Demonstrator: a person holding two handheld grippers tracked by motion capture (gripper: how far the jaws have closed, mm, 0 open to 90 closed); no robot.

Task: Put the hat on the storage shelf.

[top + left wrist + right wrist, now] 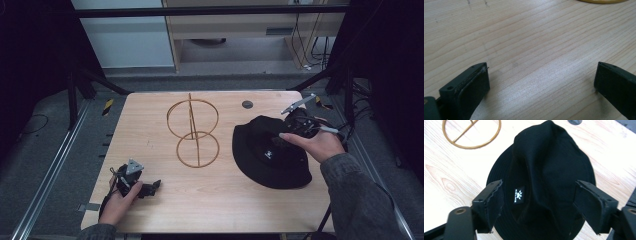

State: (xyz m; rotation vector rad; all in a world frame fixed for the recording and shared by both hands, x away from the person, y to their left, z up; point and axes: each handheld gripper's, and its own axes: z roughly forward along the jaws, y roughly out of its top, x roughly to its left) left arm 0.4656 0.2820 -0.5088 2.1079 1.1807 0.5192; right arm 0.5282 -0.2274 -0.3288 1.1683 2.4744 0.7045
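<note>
Black bucket hat (270, 160) lies on the right half of the tabletop (210, 200), crown up and slumped, brim flat on the wood. My right tool (537, 202) hangs just above it, jaws wide apart with the crown between them, nothing clamped; can't tell if the pads touch the cloth. In the high view the right tool (300, 125) sits at the hat's far right edge with my hand (320, 145) over the brim.

Left tool (150, 189) rests low at the near left corner, jaws apart, bare wood between them, holding nothing.

Gold wire stand (192, 132), two rings on a post, stands mid-table just left of the hat, apart from it.

Handling, my guess: hat is soft fabric, light, no stiffness, so it'll fold and sag from whichever point I pinch. Not slippery, not fragile. Best hold looks like the raised crease along the crown, near the small white label (519, 194), where the cloth bunches enough to bite. Brim lies flat on the wood, harder to get a jaw under. One-point grab will let it droop.
</note>
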